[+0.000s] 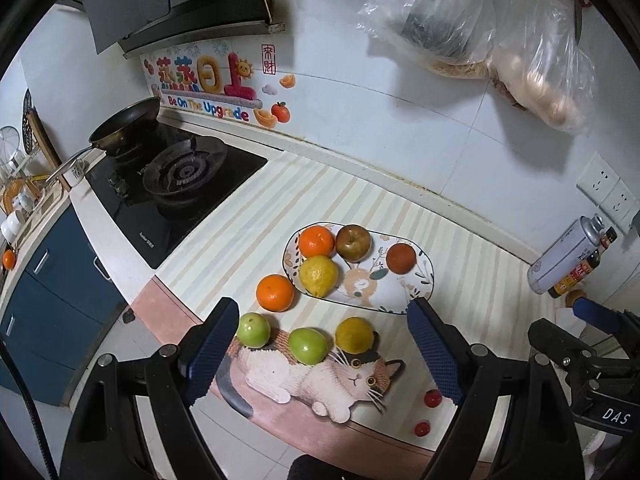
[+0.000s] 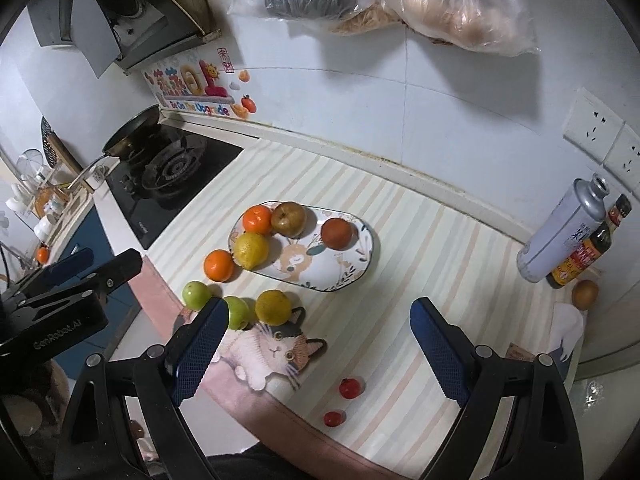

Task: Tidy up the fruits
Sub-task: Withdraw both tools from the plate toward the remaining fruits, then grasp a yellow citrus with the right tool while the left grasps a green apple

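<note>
- Left gripper (image 1: pixel 324 344) and right gripper (image 2: pixel 316 344): fingers spread, nothing between; bodies read "GenRobot.AI", "DAS".
- Tabletop (image 2: pixel 420 240): five loose fruits at 9 o'clock of the plate (image 2: pixel 352 276); four on it.
- Wall sticker (image 1: pixel 208 106), 11 o'clock: "Be On The Upgrade".

counter: striped mat (image 1: pixel 248 216) | on mat: plate (image 1: pixel 416 304), orange (image 1: pixel 275 293), green fruits (image 1: pixel 253 330), cherry tomatoes (image 1: pixel 432 399)
</note>
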Action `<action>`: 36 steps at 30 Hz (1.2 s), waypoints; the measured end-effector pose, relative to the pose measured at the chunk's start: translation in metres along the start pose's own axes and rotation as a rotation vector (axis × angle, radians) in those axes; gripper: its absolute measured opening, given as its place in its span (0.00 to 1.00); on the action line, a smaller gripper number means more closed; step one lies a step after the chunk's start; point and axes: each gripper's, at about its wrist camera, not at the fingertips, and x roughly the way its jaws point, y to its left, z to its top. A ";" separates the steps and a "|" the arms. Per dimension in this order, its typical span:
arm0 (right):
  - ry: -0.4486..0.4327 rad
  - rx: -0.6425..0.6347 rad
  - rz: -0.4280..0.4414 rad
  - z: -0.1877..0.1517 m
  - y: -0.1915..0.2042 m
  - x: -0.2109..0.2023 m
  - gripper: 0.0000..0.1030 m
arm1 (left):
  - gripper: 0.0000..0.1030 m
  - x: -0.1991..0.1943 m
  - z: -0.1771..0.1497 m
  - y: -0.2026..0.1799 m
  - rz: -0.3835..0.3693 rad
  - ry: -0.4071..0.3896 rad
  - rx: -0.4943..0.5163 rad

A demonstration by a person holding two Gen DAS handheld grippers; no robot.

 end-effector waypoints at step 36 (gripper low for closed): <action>0.552 0.238 0.141 -0.060 0.004 0.315 0.61 | 1.00 0.230 -0.057 0.047 0.056 0.483 -0.026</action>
